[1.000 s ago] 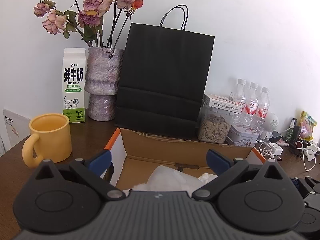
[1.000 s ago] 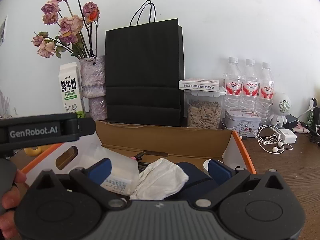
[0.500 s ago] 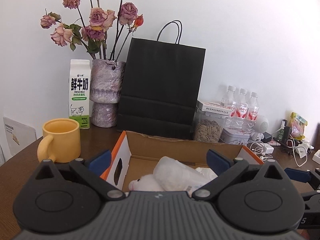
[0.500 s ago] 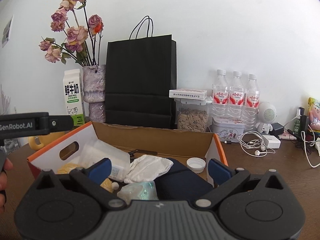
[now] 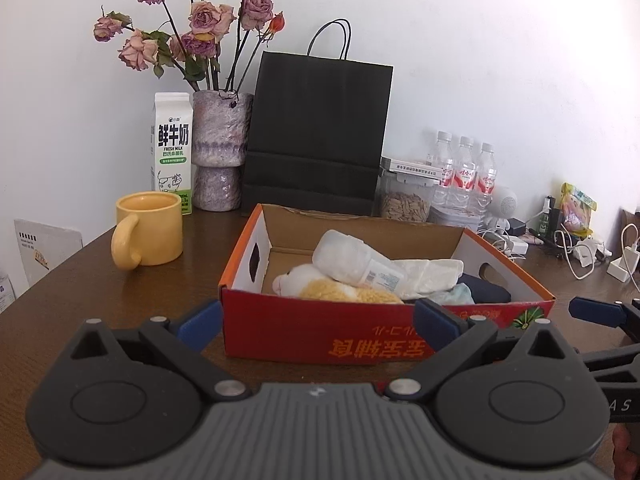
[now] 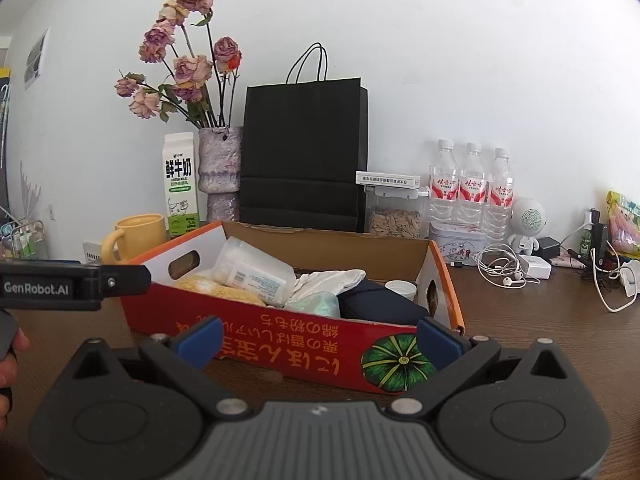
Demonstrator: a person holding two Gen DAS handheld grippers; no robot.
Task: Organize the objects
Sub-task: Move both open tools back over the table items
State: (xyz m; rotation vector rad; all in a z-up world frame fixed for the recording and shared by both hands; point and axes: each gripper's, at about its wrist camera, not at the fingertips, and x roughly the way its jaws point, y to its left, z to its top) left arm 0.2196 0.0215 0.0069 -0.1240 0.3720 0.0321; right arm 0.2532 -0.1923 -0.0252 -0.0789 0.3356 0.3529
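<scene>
A red and orange cardboard box stands on the brown table. Inside lie a frosted plastic bottle, a yellow and white plush toy, white cloth, a dark navy item and a white cap. My left gripper is open, just in front of the box's near wall, holding nothing. My right gripper is also open before the same wall, empty. The left gripper's body shows at the left of the right wrist view.
A yellow mug, milk carton, vase of dried roses and black paper bag stand behind the box. Water bottles, a seed jar, a tin, earphones and chargers crowd the right.
Both grippers have pulled back and up from over the box; its front wall now shows in full. Both stayed open and empty.
</scene>
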